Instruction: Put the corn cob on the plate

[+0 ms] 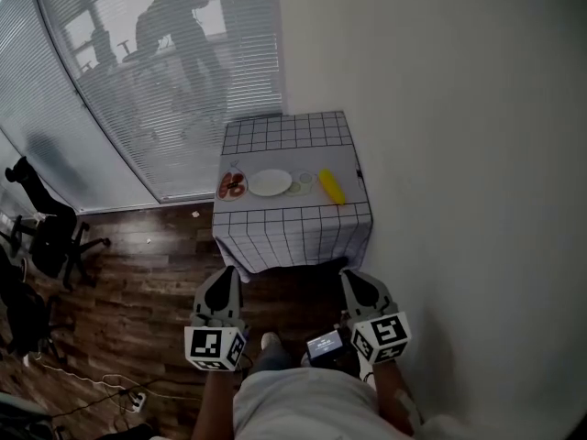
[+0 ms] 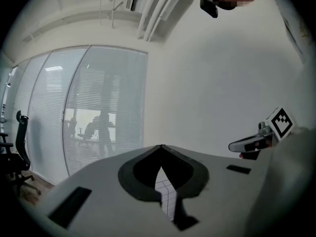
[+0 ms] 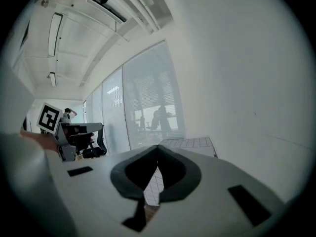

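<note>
A yellow corn cob (image 1: 331,187) lies on the right part of a small table (image 1: 293,223) covered with a grid-patterned cloth. A white plate (image 1: 270,182) sits to its left, near the table's middle. My left gripper (image 1: 223,272) and right gripper (image 1: 353,275) hover side by side over the wooden floor, a short way in front of the table. Both are shut with nothing between the jaws. In the left gripper view the left gripper (image 2: 161,147) has its tips closed, and in the right gripper view the right gripper (image 3: 158,147) looks the same.
A small dish of reddish food (image 1: 231,186) stands left of the plate, and a pale ring-shaped item (image 1: 300,183) lies between plate and corn. A white wall (image 1: 459,154) runs along the right. Blinds cover the window (image 1: 156,71) behind. Office chairs (image 1: 46,236) and floor cables (image 1: 101,383) are at left.
</note>
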